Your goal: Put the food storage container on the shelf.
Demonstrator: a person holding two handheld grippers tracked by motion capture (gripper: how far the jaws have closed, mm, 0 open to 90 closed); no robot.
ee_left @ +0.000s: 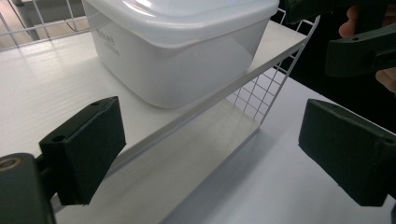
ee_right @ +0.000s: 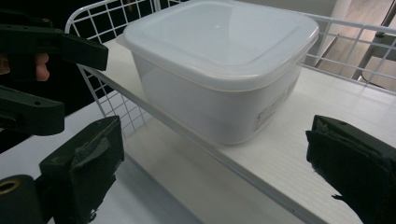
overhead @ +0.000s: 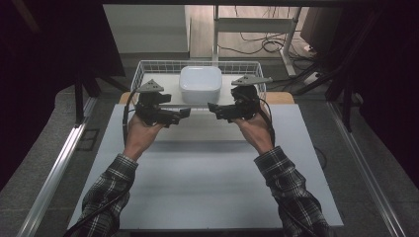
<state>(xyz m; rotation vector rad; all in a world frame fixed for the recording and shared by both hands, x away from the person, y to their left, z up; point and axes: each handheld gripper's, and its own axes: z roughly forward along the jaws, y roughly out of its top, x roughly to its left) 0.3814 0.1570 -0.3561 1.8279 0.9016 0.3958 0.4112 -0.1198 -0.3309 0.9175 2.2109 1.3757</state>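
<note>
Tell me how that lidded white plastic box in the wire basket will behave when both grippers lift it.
The box looks stiff: its walls hold a clean square shape. Its smooth glossy sides may slip between the pads, so squeezing from opposite sides seems wise. It sits low and wide on the white board, so it is unlikely to tip. Whether it is full cannot be told.

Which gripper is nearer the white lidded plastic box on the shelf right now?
Neither clearly; about equal. The left gripper hangs at the near left corner of the white lidded plastic box, the right gripper at its near right corner. Both open, not touching.
</note>
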